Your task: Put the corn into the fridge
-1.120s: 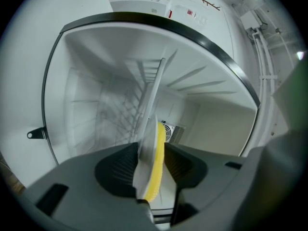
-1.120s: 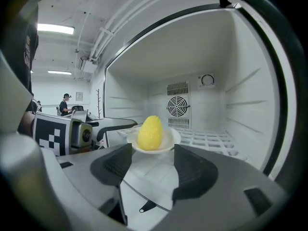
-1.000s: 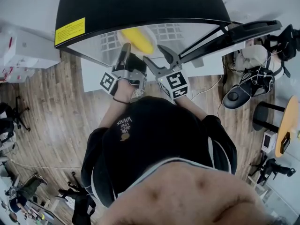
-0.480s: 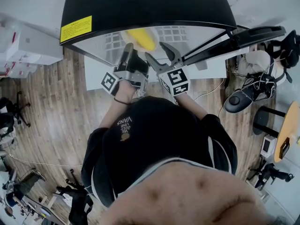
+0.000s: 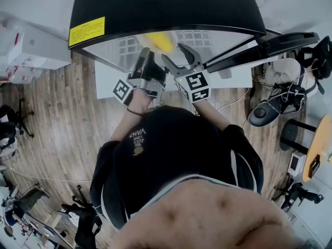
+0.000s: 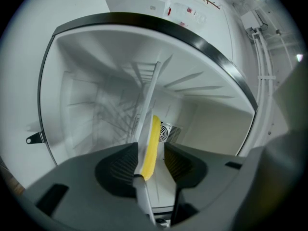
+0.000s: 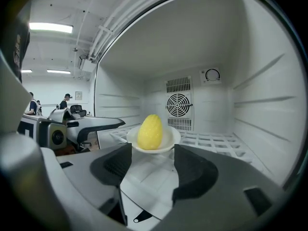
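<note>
Both tongs were spread and pinched nothing. The left tongs [image 6: 151, 150] framed the corn edge-on, and the right tongs [image 7: 151, 153] faced it. Just past the right tips, the corn [image 7: 150, 132] stood on a plate [image 7: 171, 137] near the front edge of the shelf [image 7: 211, 141], inside the fridge [image 7: 260, 105]. A fan grille [image 7: 178, 102] sat behind.

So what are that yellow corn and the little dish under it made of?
The corn looks like moulded plastic, probably a toy: even bright yellow, bumpy, faintly shiny. The dish is smooth, plain white, glossy: glazed ceramic or hard plastic, I can't tell which.
</note>
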Tool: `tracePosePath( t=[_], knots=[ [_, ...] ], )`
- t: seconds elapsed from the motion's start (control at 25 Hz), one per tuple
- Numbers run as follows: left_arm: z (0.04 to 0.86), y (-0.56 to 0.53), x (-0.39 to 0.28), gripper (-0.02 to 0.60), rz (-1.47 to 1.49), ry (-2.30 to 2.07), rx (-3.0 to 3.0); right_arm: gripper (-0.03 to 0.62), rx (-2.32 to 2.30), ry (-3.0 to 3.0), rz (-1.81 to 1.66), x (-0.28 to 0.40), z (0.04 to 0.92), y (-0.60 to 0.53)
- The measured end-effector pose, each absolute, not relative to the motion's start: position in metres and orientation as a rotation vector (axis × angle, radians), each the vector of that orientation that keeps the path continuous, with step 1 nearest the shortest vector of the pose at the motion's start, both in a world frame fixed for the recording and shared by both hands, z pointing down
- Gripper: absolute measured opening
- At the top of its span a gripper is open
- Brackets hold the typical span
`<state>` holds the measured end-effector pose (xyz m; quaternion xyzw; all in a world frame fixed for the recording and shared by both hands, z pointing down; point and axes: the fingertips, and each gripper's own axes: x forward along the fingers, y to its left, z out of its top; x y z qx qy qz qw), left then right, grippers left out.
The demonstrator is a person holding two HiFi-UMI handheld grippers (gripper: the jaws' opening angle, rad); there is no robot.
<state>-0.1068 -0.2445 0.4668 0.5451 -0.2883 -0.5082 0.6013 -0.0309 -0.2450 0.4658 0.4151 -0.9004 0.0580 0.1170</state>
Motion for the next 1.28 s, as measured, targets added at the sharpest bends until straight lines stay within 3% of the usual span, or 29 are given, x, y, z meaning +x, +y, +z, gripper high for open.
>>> tracePosePath(
  t=[1.28],
  knots=[
    [0.468,-0.244,-0.106,0.152,-1.161,-0.644,1.283,0.267,1.214,-2.635,0.18,-0.036,0.47,-0.257]
  ],
)
